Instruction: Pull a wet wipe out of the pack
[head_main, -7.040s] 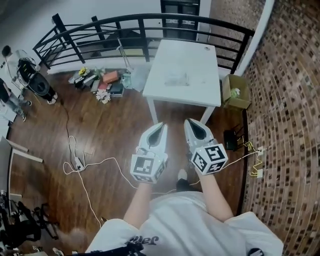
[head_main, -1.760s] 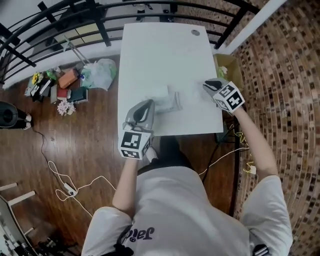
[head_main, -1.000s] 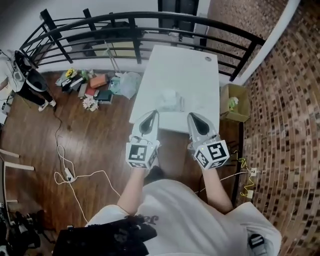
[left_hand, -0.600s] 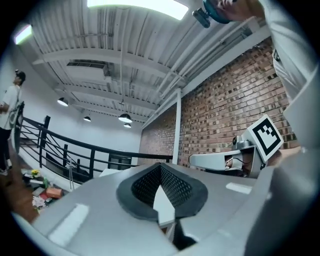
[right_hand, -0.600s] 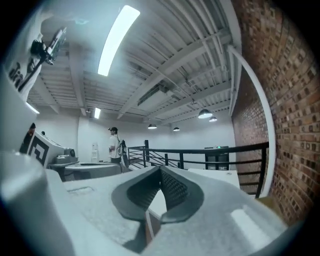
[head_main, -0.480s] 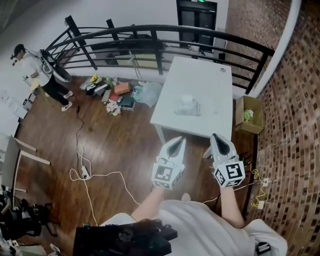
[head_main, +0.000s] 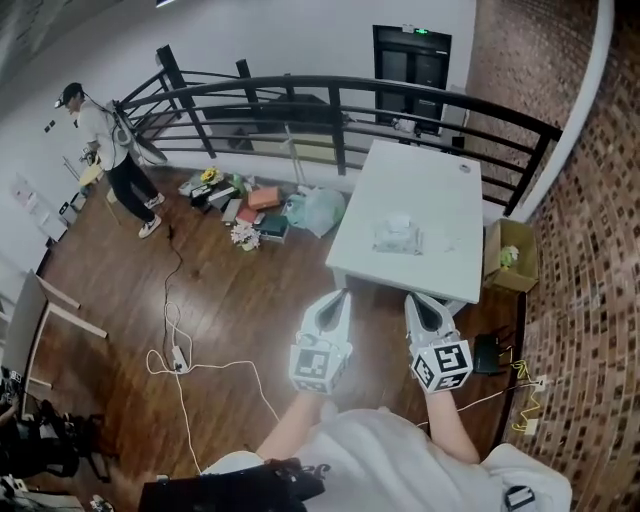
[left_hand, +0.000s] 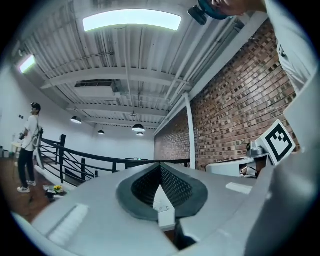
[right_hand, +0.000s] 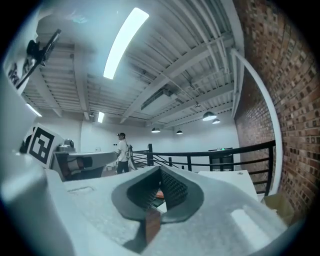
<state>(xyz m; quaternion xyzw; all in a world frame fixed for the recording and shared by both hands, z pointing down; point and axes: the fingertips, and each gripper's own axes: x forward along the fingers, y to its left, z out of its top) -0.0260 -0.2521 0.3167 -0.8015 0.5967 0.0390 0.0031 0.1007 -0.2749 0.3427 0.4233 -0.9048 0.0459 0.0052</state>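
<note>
Head view: wipe pack (head_main: 397, 233) on table (head_main: 425, 180), railing (head_main: 340, 120) behind.

I recorded a white rectangular table (head_main: 432, 185) standing on a dark wooden floor (head_main: 230, 290). The wet wipe pack (head_main: 397, 238) lay near the table's middle, with a small white piece (head_main: 398, 221) touching its far side. A small dark round spot (head_main: 463, 168) showed at the far right corner. On the floor, a pale plastic bag (head_main: 318, 212) sat just left of the table, beside a pile of clutter (head_main: 245, 208). A cardboard box (head_main: 510, 258) stood on its right. A white cable with a power strip (head_main: 180, 356) trailed near me.
</note>
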